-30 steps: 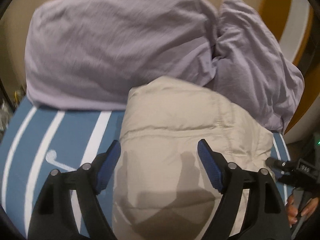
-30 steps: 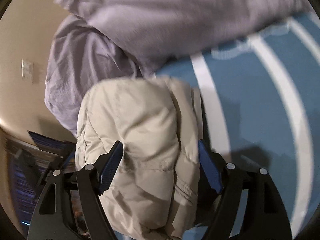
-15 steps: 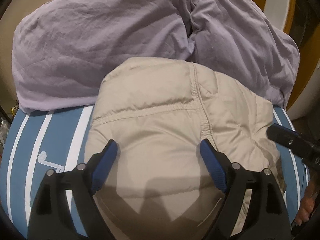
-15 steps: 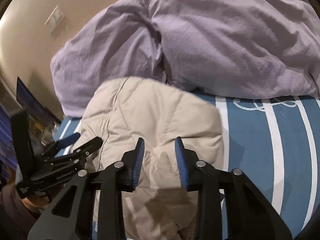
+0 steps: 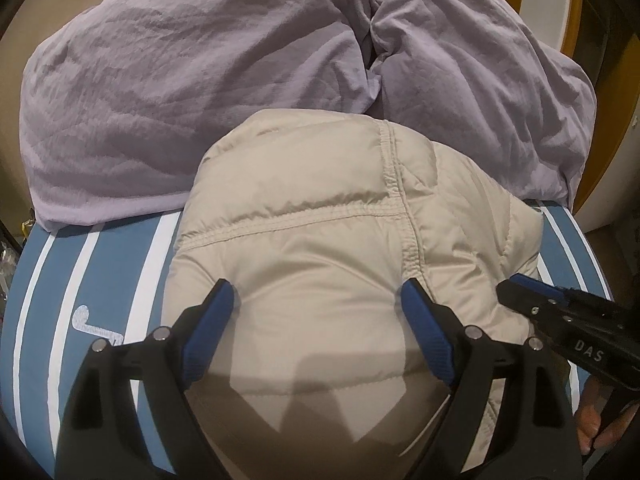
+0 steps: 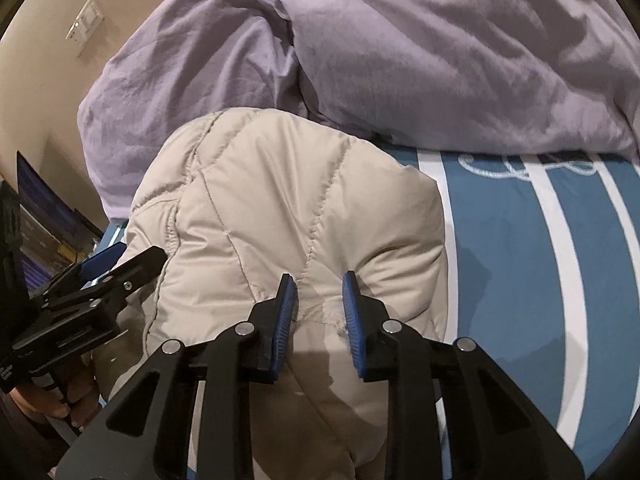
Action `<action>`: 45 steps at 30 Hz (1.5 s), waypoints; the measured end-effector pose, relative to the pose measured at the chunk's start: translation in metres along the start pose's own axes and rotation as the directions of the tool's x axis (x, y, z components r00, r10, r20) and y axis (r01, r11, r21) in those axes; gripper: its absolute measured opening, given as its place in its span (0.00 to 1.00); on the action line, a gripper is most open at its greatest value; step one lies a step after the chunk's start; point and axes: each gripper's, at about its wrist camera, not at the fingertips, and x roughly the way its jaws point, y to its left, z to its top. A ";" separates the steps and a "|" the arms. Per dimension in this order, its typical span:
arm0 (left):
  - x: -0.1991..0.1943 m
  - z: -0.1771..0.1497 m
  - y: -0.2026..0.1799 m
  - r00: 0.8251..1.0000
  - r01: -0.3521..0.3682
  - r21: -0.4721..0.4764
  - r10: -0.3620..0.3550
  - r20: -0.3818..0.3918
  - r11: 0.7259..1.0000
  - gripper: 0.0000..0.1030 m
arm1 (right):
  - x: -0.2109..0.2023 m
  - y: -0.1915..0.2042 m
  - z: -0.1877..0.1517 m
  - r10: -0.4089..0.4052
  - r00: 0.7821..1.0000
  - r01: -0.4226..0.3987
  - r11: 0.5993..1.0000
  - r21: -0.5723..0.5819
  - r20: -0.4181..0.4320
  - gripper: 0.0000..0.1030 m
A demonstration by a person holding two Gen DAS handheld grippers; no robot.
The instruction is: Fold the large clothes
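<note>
- On the bed, the blue sheet with white stripes (image 5: 100,264) lies bare at the left, leaving room to work beside the garment.
- A rumpled lilac duvet (image 5: 180,92) is heaped along the head of the bed; the far edge of the garment butts against it.
- The beige puffer jacket (image 5: 320,240) sits in the middle of the bed as a thick, rounded bundle, seams showing on top, apparently already doubled over on itself.
- The left tongs (image 5: 316,320) stand spread wide over the near part of the jacket, one blue pad (image 5: 208,332) at each side of the bulge. Nothing is pinched between them; they seem to be pressing or steadying the padding so it does not spring back.
- The right tongs (image 6: 318,316) come in from the jacket's right edge, and their jaws have just been closing. A ridge of fabric around a seam now sits in the narrow gap, with the pads (image 6: 284,320) pressing into it, so I judge them clamped on the jacket.
- My guess is that this pinch is meant to lift or drag that edge across for the next fold, while the left side holds the bundle.
- A hand (image 5: 600,412) shows only in part at the far right.
</note>
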 end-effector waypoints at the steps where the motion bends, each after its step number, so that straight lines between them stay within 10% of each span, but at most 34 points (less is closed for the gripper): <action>1: 0.000 0.000 -0.001 1.000 0.000 0.003 0.000 0.001 1.000 0.83 | 0.001 -0.001 -0.001 0.002 1.000 -0.002 1.000 0.006 -0.001 0.25; 28: -0.025 -0.012 -0.005 0.999 0.000 0.031 -0.002 0.055 1.000 0.86 | -0.002 0.004 -0.001 -0.074 0.997 0.077 0.994 0.077 -0.035 0.28; 31: -0.042 -0.019 0.000 0.997 -0.008 0.047 0.004 0.076 0.999 0.90 | -0.014 0.009 0.001 -0.104 0.994 0.107 0.991 0.079 -0.037 0.48; 33: -0.054 -0.025 0.005 0.996 -0.006 0.048 0.001 0.090 0.999 0.93 | -0.026 0.013 -0.001 -0.126 0.992 0.127 0.989 0.071 -0.023 0.83; 45: -0.109 -0.073 0.027 0.997 0.048 -0.028 -0.046 0.066 0.998 0.94 | -0.083 0.027 -0.045 -0.155 0.983 0.158 0.987 0.017 -0.098 0.96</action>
